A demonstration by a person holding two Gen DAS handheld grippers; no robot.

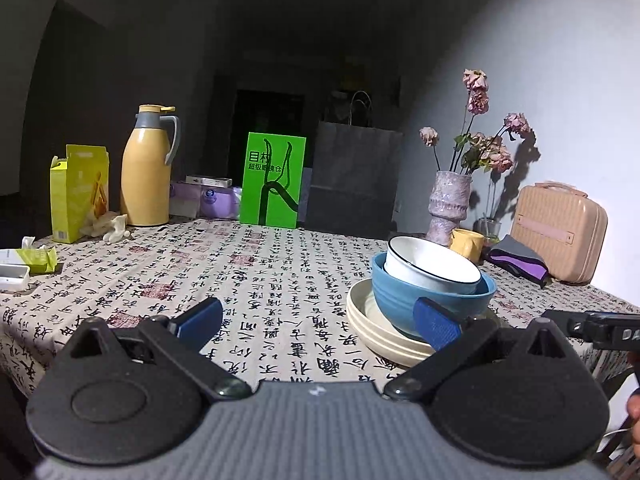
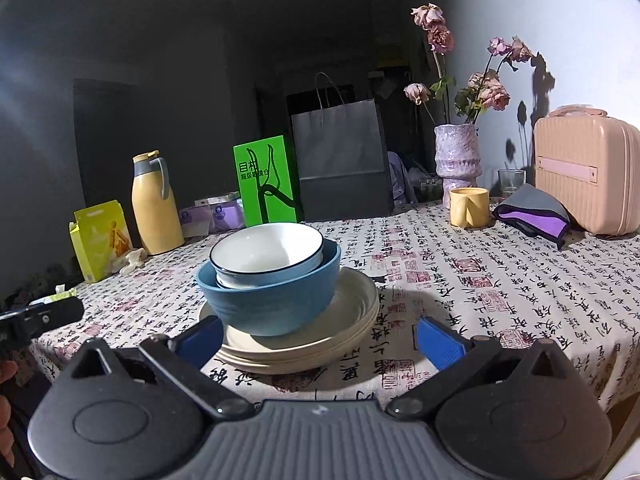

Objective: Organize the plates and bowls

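- Left gripper [image 1: 318, 322] is held low over the near table edge, jaws spread wide, nothing between the blue pads [image 1: 436, 322]; the stack is seen ahead and to its right.
- Right gripper [image 2: 318, 340] is likewise spread wide and empty, the stack sitting just beyond and between its blue pads [image 2: 438, 340], without visible contact.
- Cream plates [image 2: 352, 312] are stacked on the calligraphy-print tablecloth [image 2: 500, 288] near the front edge.
- Blue bowl [image 2: 272, 300] is set on the plates; white bowl [image 2: 266, 254] with a dark rim is nested in it, tilted.
- Farther back on the right: yellow mug [image 2: 469, 207], grey-purple cloth [image 2: 532, 218], pink case [image 2: 586, 170].
- Purple vase [image 2: 458, 162] with wilted roses is noted behind the mug.
- Along the far edge: dark paper bag [image 2: 340, 160], green box [image 2: 266, 180], yellow thermos [image 2: 154, 206], yellow carton [image 2: 100, 240].
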